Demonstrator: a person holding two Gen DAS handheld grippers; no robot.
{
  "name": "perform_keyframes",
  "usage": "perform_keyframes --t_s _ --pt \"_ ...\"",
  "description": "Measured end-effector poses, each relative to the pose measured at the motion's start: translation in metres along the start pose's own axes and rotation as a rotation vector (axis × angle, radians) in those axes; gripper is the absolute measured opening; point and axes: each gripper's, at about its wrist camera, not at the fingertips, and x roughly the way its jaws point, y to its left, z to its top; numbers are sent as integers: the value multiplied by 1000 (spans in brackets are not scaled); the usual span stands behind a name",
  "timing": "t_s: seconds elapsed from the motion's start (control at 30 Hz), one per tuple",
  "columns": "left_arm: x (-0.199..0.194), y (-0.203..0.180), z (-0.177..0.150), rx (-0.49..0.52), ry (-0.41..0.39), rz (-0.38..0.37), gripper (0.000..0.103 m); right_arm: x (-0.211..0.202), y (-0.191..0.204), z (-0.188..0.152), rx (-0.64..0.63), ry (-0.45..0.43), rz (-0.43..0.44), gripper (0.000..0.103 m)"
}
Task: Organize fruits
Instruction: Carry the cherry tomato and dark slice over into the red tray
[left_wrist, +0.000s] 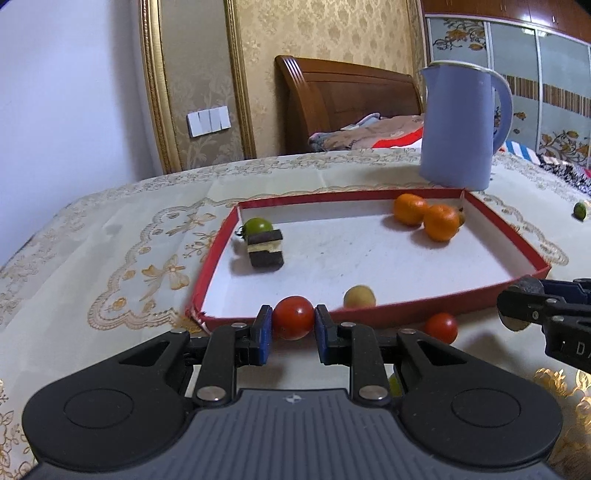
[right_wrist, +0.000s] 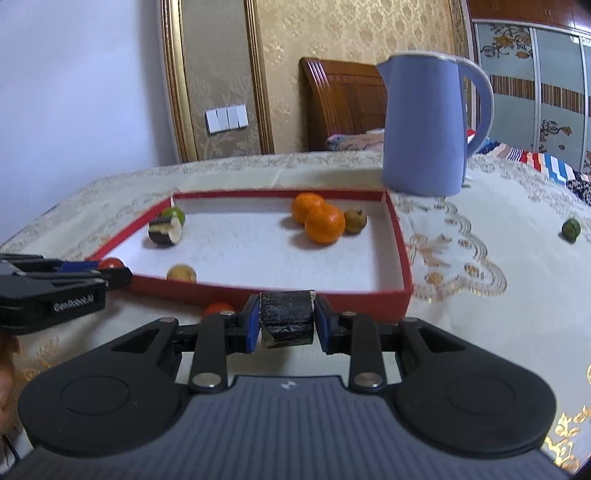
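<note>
A red-rimmed white tray (left_wrist: 480, 290) (right_wrist: 400, 236) lies on the table. It holds two oranges (left_wrist: 439, 221) (right_wrist: 321, 223), a green tomato (left_wrist: 257, 225) (right_wrist: 176, 214), a dark cut fruit piece (left_wrist: 265, 249) (right_wrist: 164, 230), a yellowish fruit (left_wrist: 359, 296) (right_wrist: 181, 274) and a brownish fruit (right_wrist: 355, 220). My left gripper (left_wrist: 293, 323) is shut on a red tomato (left_wrist: 293, 317) at the tray's near edge. My right gripper (right_wrist: 286, 321) is shut on a dark cut fruit chunk (right_wrist: 286, 319) just before the tray's front rim. Another red tomato (left_wrist: 441, 326) (right_wrist: 218, 308) lies outside the tray.
A lavender kettle (left_wrist: 461, 125) (right_wrist: 424, 125) stands behind the tray. A small green fruit (left_wrist: 580, 210) (right_wrist: 570, 229) lies on the tablecloth at the far right. A bed and wardrobe are beyond the table.
</note>
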Motion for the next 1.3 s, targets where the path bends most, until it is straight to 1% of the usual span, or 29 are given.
perform_keyframes --t_s 0.2,0.37,0.5,0.6,0.73,0.83,1.0,1.1,1.3 --pt "5 -2 17 -8 -21 10 23 5 2 13 -14 -28 -11 29" --pt "21 -4 33 -8 -15 18 23 17 4 24 -35 -31 -30 29" --pt "37 -3 41 -33 6 13 23 30 6 36 -55 -28 -46 29" --pt "46 0 43 -40 7 18 23 45 4 43 -49 -7 -49 29" --pt "65 3 45 -57 44 23 23 67 4 49 -41 25 -57 29" --pt "78 5 44 -69 69 38 23 80 8 50 -58 45 -65 29" --pt "93 10 41 -90 116 32 23 100 11 49 -59 82 -67 29" --pt "98 9 42 -86 118 45 23 109 10 49 -52 101 -69 29" --pt "106 5 45 -71 110 62 23 123 15 52 -77 104 -97 29"
